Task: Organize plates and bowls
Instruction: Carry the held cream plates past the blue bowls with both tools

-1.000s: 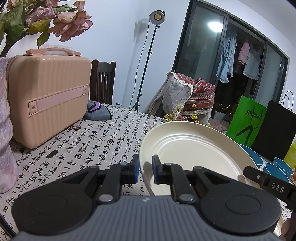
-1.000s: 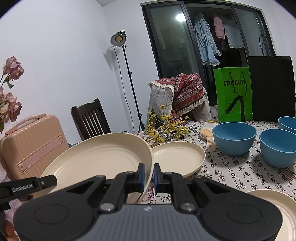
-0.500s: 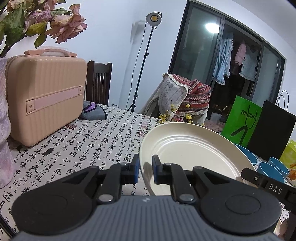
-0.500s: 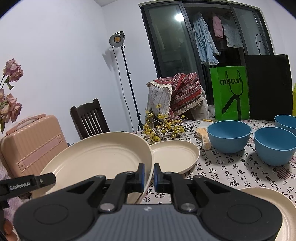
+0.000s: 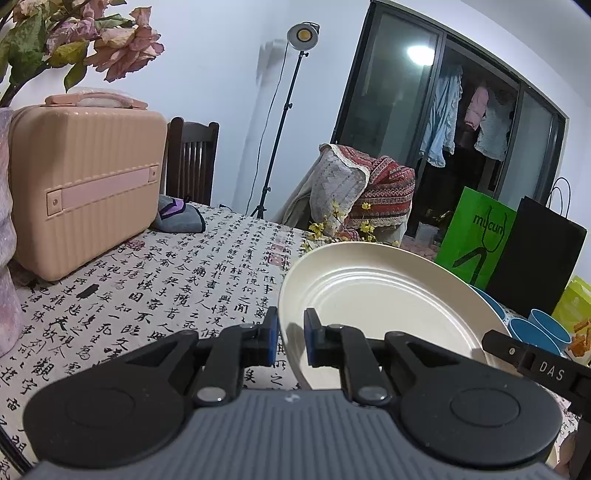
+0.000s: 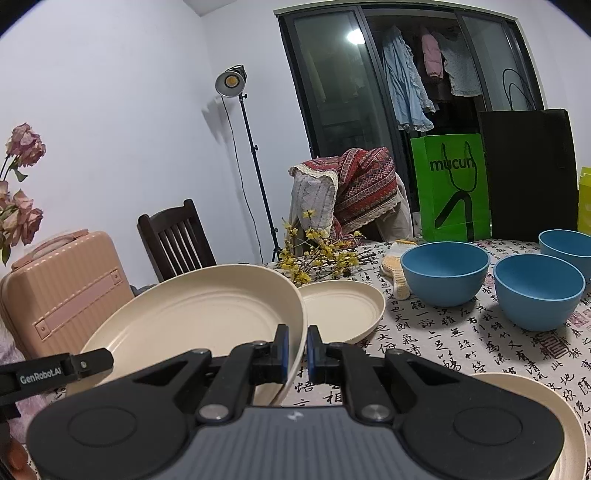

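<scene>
A large cream plate (image 5: 388,306) hangs tilted above the table, held at two opposite rims. My left gripper (image 5: 290,341) is shut on its left rim. My right gripper (image 6: 297,349) is shut on the right rim of the same plate (image 6: 207,325). Each view shows the other gripper's finger at the plate's far edge. A second cream plate (image 6: 343,310) lies on the table just behind the held one. A third cream plate (image 6: 546,406) lies at the lower right. Three blue bowls (image 6: 445,273) (image 6: 539,291) (image 6: 567,247) stand apart at the right.
A pink suitcase (image 5: 85,192) stands on the table at the left, beside a vase of dried roses (image 5: 85,33). Yellow flower twigs (image 6: 317,254) and a knitted yellow cloth (image 6: 397,266) lie at the back. A green bag (image 6: 452,188) and a black bag (image 6: 532,173) stand behind the bowls.
Both grippers have drifted a little to the right with the plate between them; the suitcase and the bowls slide left in the views. Both grips are unchanged.
</scene>
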A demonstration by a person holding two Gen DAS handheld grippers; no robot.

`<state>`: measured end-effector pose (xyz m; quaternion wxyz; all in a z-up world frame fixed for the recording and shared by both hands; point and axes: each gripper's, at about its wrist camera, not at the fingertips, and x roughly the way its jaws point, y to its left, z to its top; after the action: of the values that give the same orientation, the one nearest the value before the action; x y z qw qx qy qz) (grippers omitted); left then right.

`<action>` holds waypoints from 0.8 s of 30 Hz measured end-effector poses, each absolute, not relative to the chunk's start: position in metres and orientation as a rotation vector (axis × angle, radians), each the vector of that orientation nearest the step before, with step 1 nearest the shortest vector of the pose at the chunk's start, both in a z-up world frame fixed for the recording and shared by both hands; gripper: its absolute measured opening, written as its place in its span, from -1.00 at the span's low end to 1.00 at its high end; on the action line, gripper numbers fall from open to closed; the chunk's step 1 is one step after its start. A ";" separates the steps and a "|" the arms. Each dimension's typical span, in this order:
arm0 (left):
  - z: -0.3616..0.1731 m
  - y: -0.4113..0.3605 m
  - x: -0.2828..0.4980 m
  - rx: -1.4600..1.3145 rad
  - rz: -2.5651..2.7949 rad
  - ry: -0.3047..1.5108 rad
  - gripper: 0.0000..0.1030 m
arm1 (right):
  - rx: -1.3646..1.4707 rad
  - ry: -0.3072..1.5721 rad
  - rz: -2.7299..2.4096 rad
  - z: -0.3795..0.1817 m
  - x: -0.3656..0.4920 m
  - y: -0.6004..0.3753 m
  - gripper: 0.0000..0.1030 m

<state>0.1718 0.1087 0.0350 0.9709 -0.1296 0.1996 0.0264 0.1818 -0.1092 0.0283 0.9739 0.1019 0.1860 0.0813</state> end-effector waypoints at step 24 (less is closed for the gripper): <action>0.032 0.081 0.160 -0.267 0.041 0.395 -0.74 | 0.223 0.355 0.174 0.029 0.167 -0.140 -0.81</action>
<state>0.1596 0.0807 0.0320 0.9715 -0.1321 0.1958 0.0205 0.1668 -0.1396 0.0292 0.9744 0.1107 0.1758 0.0861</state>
